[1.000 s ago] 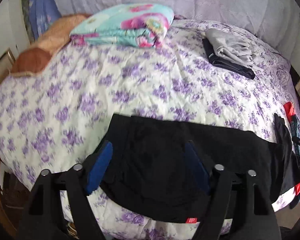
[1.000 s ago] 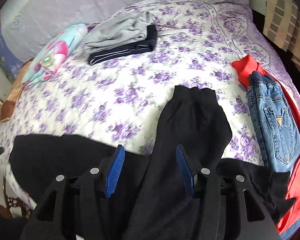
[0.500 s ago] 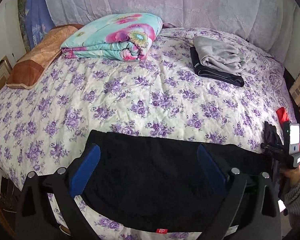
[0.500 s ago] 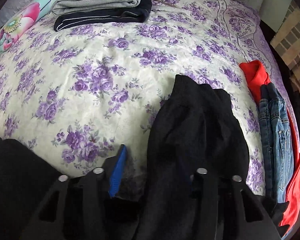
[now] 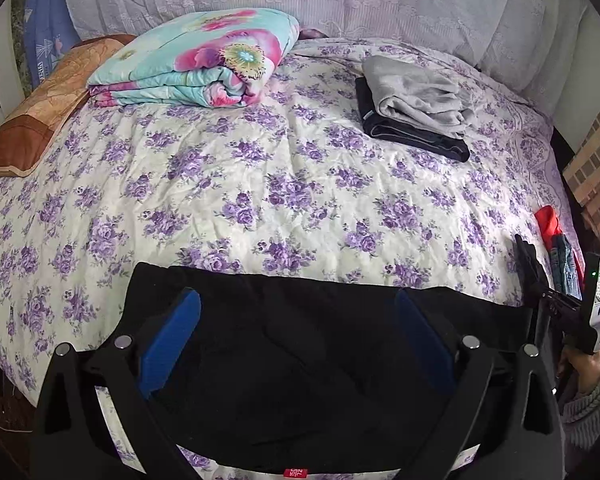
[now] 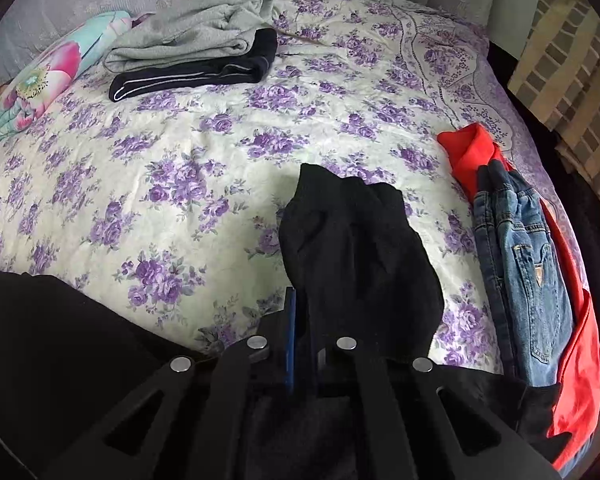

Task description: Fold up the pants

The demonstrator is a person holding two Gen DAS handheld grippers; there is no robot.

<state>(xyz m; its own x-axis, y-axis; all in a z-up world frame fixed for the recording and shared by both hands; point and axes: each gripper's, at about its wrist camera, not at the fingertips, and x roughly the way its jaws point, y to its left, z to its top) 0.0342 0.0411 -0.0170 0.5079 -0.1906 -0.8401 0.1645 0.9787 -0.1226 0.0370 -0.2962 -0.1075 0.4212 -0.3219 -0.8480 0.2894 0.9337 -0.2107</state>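
Black pants (image 5: 300, 360) lie flat along the near edge of the flowered bed. My left gripper (image 5: 296, 340) is open, its blue pads wide apart above the waist end, touching nothing. My right gripper (image 6: 304, 320) is shut on the black leg end (image 6: 352, 248), which drapes forward over the fingers; only the left blue pad (image 6: 290, 336) shows. The right gripper also shows at the far right of the left wrist view (image 5: 540, 292).
Folded grey and black clothes (image 5: 412, 104) and a folded floral blanket (image 5: 196, 60) lie at the back of the bed. Jeans (image 6: 528, 280) on a red garment (image 6: 472, 148) lie at the right edge. A brown pillow (image 5: 40, 112) sits far left.
My left gripper opened wide and lifted back from the pants. My right gripper closed on the leg end.
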